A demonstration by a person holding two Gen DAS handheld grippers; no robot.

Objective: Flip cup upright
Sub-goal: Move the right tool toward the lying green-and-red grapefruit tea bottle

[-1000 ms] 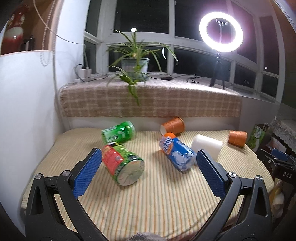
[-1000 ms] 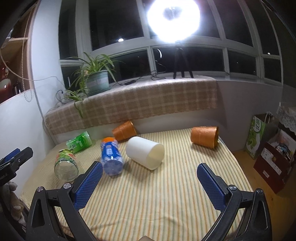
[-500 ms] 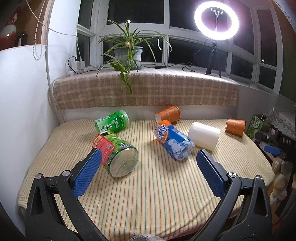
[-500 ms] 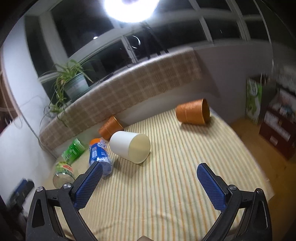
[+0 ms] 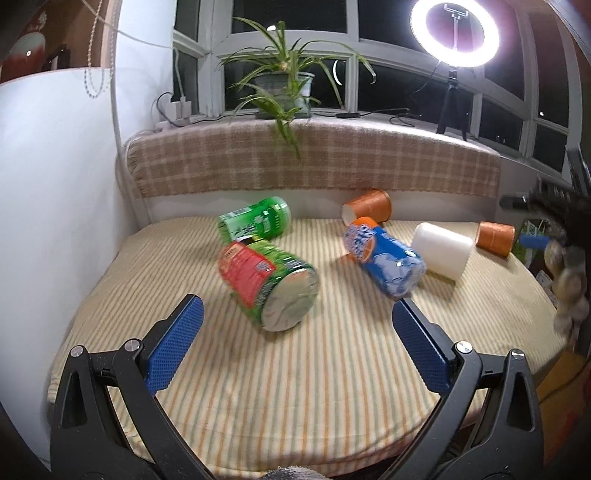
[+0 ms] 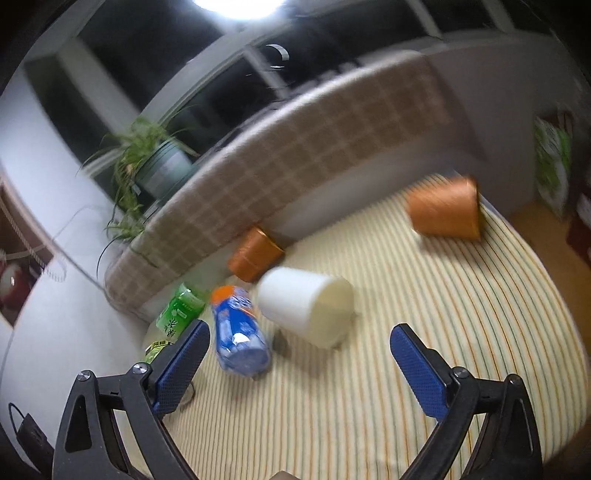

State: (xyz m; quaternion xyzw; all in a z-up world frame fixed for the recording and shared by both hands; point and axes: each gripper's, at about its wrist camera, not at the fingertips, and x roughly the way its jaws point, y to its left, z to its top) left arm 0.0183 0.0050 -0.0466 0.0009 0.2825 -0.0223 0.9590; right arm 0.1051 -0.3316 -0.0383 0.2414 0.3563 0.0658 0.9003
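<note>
Ring light (image 5: 454, 32) glares before dark windows (image 5: 380, 86).

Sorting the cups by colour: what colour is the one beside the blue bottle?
White cup, seen sharpest in the left wrist view.

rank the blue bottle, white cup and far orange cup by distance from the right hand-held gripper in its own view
From the right hand-held gripper:
1. Blue bottle, lying by its left finger.
2. White cup, on its side just ahead.
3. Orange cup, far right at the mat's edge.

A potted plant (image 5: 282, 86) and a ring light (image 5: 454, 31) stand on the checked window ledge (image 5: 314, 158). A green can (image 5: 255, 221), a red-labelled jar (image 5: 267, 282) and a blue bottle (image 5: 382, 260) lie on the striped bed (image 5: 295, 387).
</note>
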